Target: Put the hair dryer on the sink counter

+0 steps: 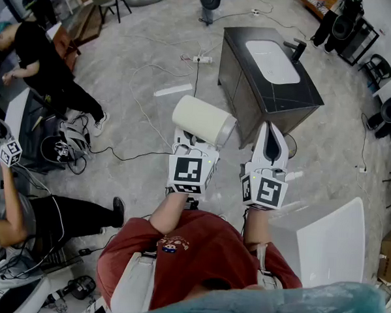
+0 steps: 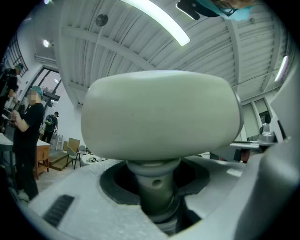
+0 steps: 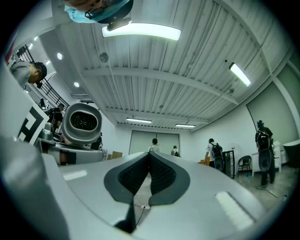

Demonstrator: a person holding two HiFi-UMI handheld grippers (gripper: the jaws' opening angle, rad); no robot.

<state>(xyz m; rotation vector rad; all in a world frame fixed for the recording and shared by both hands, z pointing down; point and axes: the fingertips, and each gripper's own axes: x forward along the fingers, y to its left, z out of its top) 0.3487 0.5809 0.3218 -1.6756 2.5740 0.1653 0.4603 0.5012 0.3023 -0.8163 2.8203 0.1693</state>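
Note:
The hair dryer (image 1: 204,119) is a cream barrel on a grey handle. My left gripper (image 1: 195,145) is shut on that handle (image 2: 154,187) and holds it up at chest height, so the barrel (image 2: 159,115) fills the left gripper view. My right gripper (image 1: 273,138) is beside it on the right, shut with nothing in it; its dark pads (image 3: 161,171) meet at the tip. The right gripper view shows the dryer's end (image 3: 83,122) at the left. The dark sink counter (image 1: 303,93) with a white basin and black tap stands ahead, up and to the right.
Cables and a power strip (image 1: 200,58) lie on the grey floor between me and the counter. A person in black (image 1: 44,59) stands at the left, another sits at lower left. A white tub-like form (image 1: 328,241) is at my right. Speakers stand along the right side.

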